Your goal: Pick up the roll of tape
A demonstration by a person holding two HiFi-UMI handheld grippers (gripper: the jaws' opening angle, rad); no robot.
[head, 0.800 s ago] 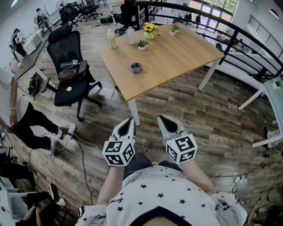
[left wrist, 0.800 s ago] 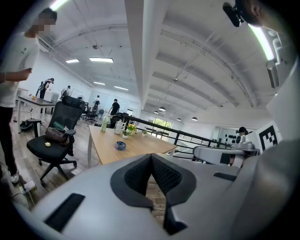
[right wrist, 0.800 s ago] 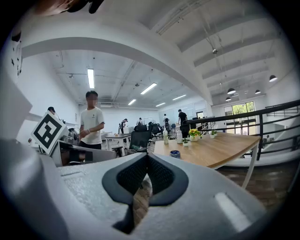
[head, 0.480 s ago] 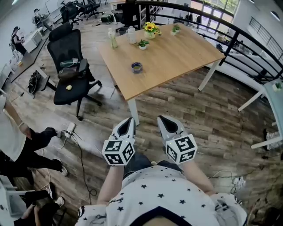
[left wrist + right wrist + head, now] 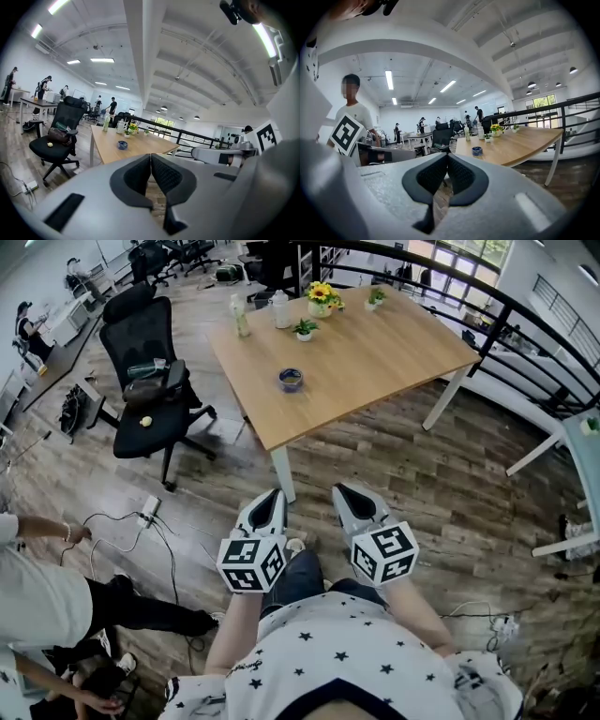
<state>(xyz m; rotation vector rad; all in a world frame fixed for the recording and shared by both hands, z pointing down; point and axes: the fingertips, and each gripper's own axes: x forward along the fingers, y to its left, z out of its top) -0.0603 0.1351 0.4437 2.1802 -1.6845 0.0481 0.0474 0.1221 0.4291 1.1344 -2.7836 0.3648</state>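
Observation:
A small blue roll of tape (image 5: 290, 381) lies flat on the wooden table (image 5: 375, 357), near its front left part; it also shows as the tape (image 5: 122, 145) in the left gripper view and the tape (image 5: 476, 151) in the right gripper view. My left gripper (image 5: 272, 497) and right gripper (image 5: 343, 493) are held side by side close to my body, well short of the table. Both point toward the table, a little downward. The jaws of each are shut with nothing between them.
At the table's far edge stand a sunflower pot (image 5: 320, 304), small plants (image 5: 302, 332) and bottles (image 5: 239, 319). A black office chair (image 5: 145, 381) with items on its seat is left of the table. A person (image 5: 56, 582) crouches at lower left by floor cables (image 5: 164, 535). A black railing (image 5: 525, 329) runs behind.
Both grippers have kept still. The person at the left has moved down and leaned toward the cables on the floor. The table sits very slightly nearer in view.

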